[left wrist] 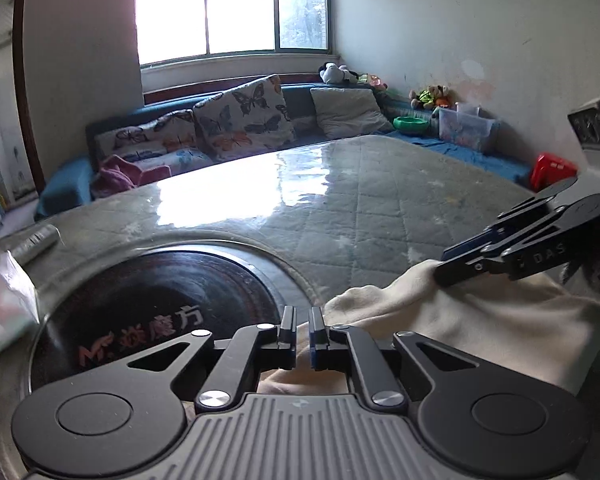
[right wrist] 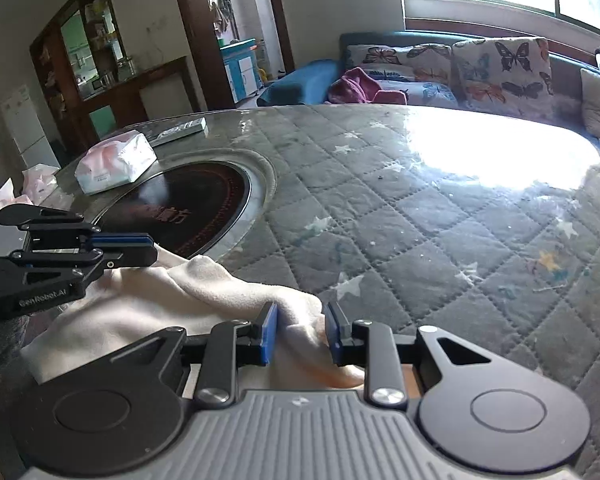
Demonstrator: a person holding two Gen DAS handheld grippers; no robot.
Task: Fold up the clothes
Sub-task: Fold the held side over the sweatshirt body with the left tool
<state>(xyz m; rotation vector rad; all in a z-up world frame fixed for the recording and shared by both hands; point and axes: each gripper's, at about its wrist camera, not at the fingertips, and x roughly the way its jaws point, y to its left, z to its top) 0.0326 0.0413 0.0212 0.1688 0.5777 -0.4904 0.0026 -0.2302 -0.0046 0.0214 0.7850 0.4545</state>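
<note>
A cream-coloured garment (left wrist: 480, 320) lies bunched at the near edge of the quilted, plastic-covered table (left wrist: 380, 200). My left gripper (left wrist: 302, 338) is shut on the garment's left edge; it also shows in the right wrist view (right wrist: 140, 246), closed on the cloth. My right gripper (right wrist: 300, 332) has its blue pads (right wrist: 269, 332) a little apart with a fold of the garment (right wrist: 160, 300) between them; whether it pinches the cloth is unclear. In the left wrist view the right gripper (left wrist: 456, 260) sits on the cloth's far right corner.
A round black induction hob (right wrist: 188, 208) is set into the table to the left. A tissue pack (right wrist: 114, 162) and a remote (right wrist: 180, 130) lie beyond it. A sofa with butterfly cushions (left wrist: 240, 116) stands behind the table.
</note>
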